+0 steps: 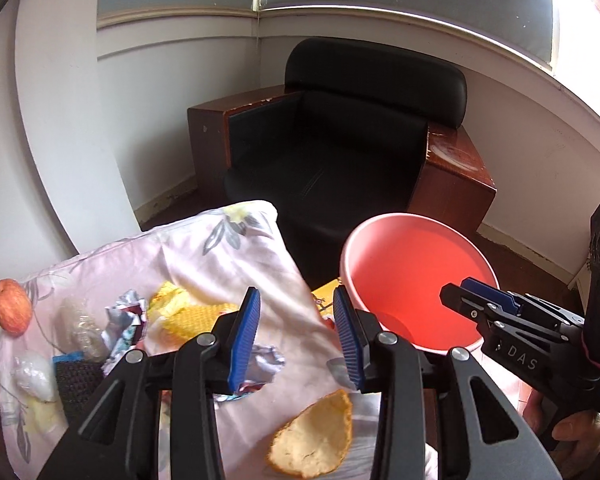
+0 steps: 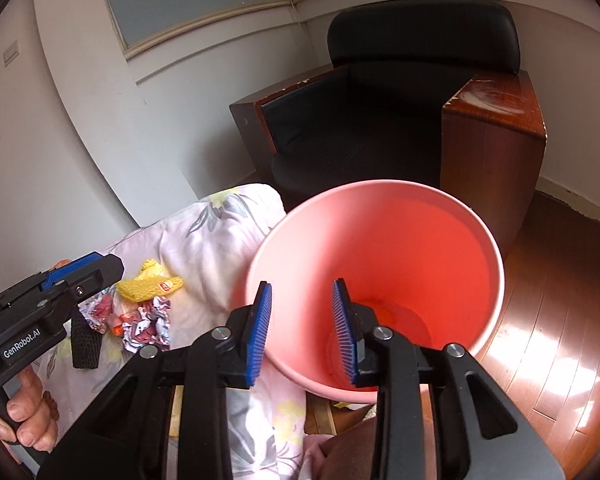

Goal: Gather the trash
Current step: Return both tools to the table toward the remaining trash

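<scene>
A pink trash bin (image 1: 416, 276) stands right of a table under a floral cloth (image 1: 204, 256); it also shows in the right wrist view (image 2: 380, 264), with an orange scrap at its bottom (image 2: 384, 312). On the cloth lie an orange peel (image 1: 314, 436), crumpled wrappers (image 1: 126, 320) (image 1: 260, 368), yellow foam netting (image 1: 188, 312), a black sponge (image 1: 76, 384) and clear plastic (image 1: 78, 326). My left gripper (image 1: 296, 336) is open and empty above the cloth. My right gripper (image 2: 302, 332) is open and empty over the bin's near rim.
An apple (image 1: 10, 306) sits at the cloth's far left edge. A black armchair with wooden sides (image 1: 340, 140) stands behind the table and bin. Wooden floor (image 2: 548, 340) lies to the right of the bin.
</scene>
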Tool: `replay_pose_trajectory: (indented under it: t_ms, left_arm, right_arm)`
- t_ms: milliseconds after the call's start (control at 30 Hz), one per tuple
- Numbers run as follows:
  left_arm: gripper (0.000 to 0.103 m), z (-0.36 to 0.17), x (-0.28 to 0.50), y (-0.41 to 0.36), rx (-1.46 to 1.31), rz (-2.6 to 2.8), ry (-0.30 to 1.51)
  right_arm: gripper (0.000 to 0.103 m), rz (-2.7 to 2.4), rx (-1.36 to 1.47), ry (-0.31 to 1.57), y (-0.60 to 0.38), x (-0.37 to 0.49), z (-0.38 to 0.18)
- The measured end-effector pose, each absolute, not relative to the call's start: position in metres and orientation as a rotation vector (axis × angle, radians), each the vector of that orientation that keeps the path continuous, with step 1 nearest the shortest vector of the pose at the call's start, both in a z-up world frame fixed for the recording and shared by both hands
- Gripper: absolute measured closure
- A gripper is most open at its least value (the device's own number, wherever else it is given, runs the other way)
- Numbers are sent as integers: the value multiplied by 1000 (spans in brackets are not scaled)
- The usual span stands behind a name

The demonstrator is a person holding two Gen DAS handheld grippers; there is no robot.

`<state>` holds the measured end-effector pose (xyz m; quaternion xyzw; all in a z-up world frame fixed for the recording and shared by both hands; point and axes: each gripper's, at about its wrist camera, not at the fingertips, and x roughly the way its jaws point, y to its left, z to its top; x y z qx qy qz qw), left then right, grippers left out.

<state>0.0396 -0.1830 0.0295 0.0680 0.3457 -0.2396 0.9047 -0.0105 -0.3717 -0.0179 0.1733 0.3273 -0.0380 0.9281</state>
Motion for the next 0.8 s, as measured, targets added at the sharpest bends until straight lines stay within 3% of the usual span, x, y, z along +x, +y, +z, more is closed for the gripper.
replay_pose_trajectory:
  t_ms: [433, 800]
  left_arm:
    - [66, 29, 30, -31, 43, -255, 697]
    - [66, 2, 24, 14, 60, -176, 734]
  right_arm:
    - [71, 60, 283, 673, -283, 3, -7]
    - [71, 158, 250, 772, -248, 11, -29]
